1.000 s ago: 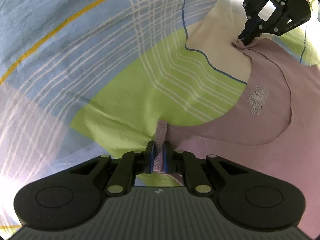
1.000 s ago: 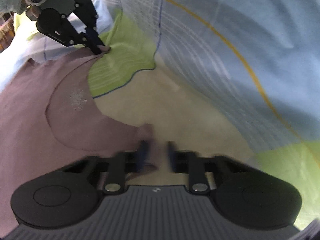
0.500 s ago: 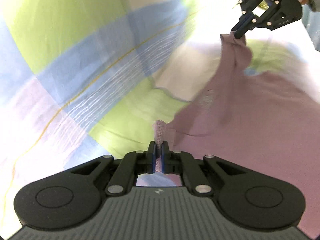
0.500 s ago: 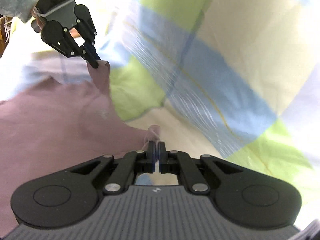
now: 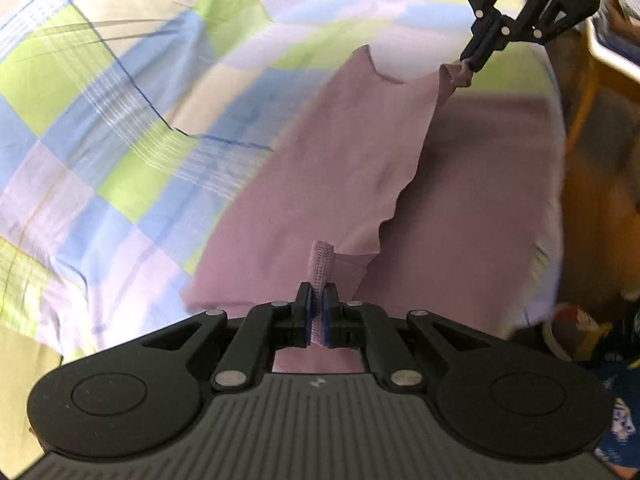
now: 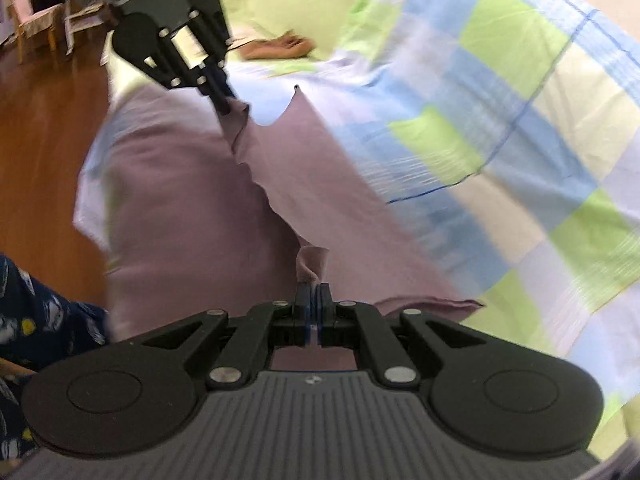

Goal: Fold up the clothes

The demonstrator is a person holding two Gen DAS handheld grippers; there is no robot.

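Across the bed, we find a mauve-pink knit T-shirt [image 5: 352,152] lifted by two of its corners above a checked bedsheet of lime green, pale blue, lilac and cream squares [image 5: 100,120]. Our left tool [image 5: 317,312] is clenched on a ribbed hem edge of the shirt, a strip of stitched fabric standing up between its blue pads. Our right tool [image 6: 313,312] is likewise clamped on a bunched corner of the same shirt [image 6: 280,184]. Each tool shows in the other's view: the right one [image 5: 472,60] pinching the far corner at upper right, the left one [image 6: 224,106] doing the same at upper left. Between the grips the cloth hangs in a loose fold, with its lower part lying on the sheet [image 6: 520,100].

We can read no brand, label or writing on the shirt or the tools; motion blur softens most of the fabric, so fine print may be lost.

Beside the bed runs a brown wooden floor [image 6: 36,140]. A tan garment or cloth, possibly folded, lies on the far sheet [image 6: 276,46]. Dark blue printed fabric [image 6: 32,320] shows at the lower left edge.
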